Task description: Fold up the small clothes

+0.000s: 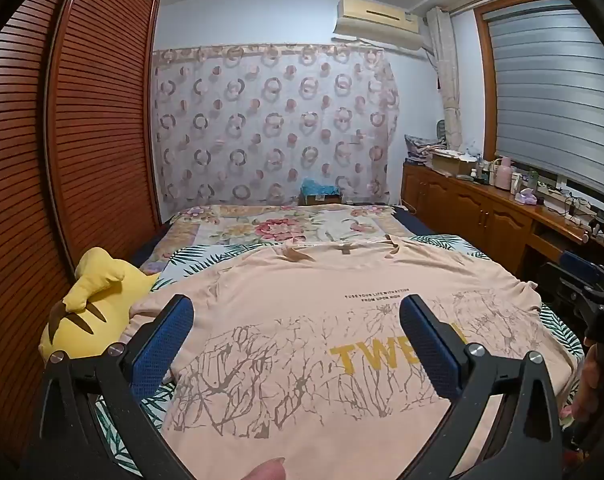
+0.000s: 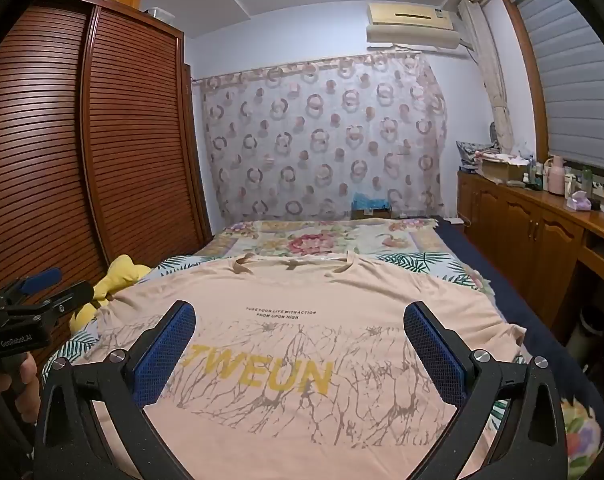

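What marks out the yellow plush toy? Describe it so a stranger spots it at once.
Start at the slatted wooden wardrobe and drop to the bed beside it. At the bed's wardrobe-side edge, against the sleeve of the spread pink T-shirt, lies the plush toy. It is the only bright yellow stuffed thing there, with dark brown stripes.

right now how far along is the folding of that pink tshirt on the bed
Done: the pink t-shirt lies spread flat, print up, on the bed, collar at the far end. In hand: nothing; the left gripper and right gripper both hover open above it, with no cloth between the pads. Left: every fold; sleeves and sides are still laid out and no crease shows.
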Available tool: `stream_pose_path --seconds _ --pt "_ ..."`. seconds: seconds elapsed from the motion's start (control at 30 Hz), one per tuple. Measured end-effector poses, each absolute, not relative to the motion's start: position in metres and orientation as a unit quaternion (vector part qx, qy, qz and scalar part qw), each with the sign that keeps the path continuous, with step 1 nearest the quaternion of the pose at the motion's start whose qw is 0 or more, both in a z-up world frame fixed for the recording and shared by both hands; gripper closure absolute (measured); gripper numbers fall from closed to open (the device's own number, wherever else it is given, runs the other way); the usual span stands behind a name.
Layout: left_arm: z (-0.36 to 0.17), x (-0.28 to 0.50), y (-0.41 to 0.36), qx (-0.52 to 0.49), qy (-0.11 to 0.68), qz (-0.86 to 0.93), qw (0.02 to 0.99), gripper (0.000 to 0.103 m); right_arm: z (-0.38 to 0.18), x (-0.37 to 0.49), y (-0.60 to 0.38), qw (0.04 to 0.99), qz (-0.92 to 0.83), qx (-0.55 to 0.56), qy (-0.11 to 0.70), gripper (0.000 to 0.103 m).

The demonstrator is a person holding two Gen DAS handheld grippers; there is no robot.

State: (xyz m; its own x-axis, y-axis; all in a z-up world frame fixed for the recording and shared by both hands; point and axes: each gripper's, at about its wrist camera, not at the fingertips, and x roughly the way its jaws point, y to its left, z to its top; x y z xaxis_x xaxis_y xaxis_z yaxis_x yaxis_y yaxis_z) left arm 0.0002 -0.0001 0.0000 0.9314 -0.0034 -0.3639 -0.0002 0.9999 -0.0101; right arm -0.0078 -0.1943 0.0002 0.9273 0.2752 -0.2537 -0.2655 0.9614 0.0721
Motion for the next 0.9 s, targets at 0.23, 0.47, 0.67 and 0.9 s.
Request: stream_pose_path --seconds 0.23,0.47,0.67,0.9 --pt "0.002 -0.003 -0.007 -0.002 0.182 0.003 0.983 0.0 0.001 -0.009 -0.195 0.983 0.132 0.019 0.128 0.0" --pt "-0.001 0.001 0.001 -0.011 0.187 0.0 0.982 0.0 -0.001 -0.004 -0.189 0.983 0.13 0.02 0.13 0.0" --pt "0.0 0.0 0.004 -0.01 0.187 -0.001 0.982 0.0 0.0 -0.01 -0.194 0.983 0.13 0.023 0.128 0.0" --pt "0.0 -0.001 0.003 -0.009 0.186 0.0 0.983 0.0 0.001 -0.01 -0.194 0.983 0.131 0.022 0.129 0.0"
